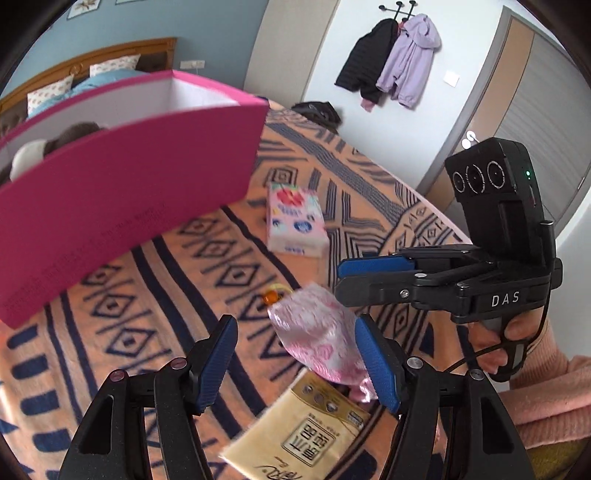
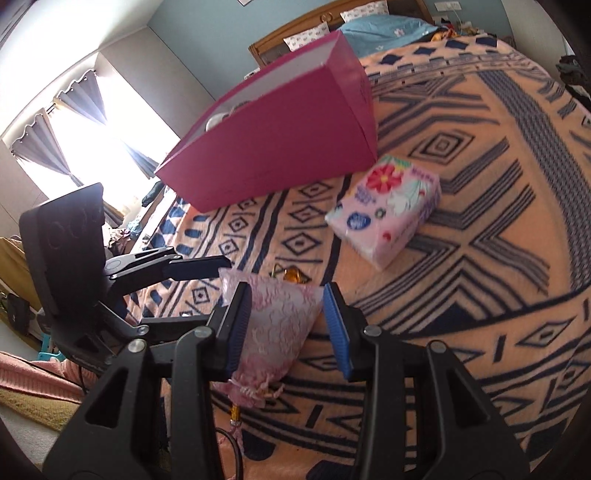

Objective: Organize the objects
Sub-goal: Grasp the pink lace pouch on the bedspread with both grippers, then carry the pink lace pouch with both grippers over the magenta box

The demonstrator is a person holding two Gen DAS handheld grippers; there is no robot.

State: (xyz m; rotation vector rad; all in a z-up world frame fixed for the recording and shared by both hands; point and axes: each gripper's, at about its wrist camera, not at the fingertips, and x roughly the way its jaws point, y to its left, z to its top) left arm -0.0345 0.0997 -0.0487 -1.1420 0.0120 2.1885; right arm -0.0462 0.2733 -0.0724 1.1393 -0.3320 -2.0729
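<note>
A pink satin pouch (image 1: 317, 332) (image 2: 273, 325) with a drawstring lies on the patterned blanket. My left gripper (image 1: 295, 362) is open and the pouch lies by its right finger. My right gripper (image 2: 288, 328) is open around the pouch, and it also shows in the left wrist view (image 1: 343, 277). A yellow tissue pack (image 1: 295, 435) lies under the pouch's near end. A floral tissue pack (image 1: 295, 221) (image 2: 388, 210) lies farther out. A magenta box (image 1: 122, 206) (image 2: 280, 147) stands open, with a plush toy (image 1: 29, 158) inside.
The orange and navy blanket (image 1: 166, 288) (image 2: 480, 221) covers the bed. An amber bead (image 1: 269, 296) (image 2: 291, 275) sits at the pouch's far end. Pillows and a wooden headboard (image 2: 295, 33) are behind the box. Coats (image 1: 391, 62) hang on the wall.
</note>
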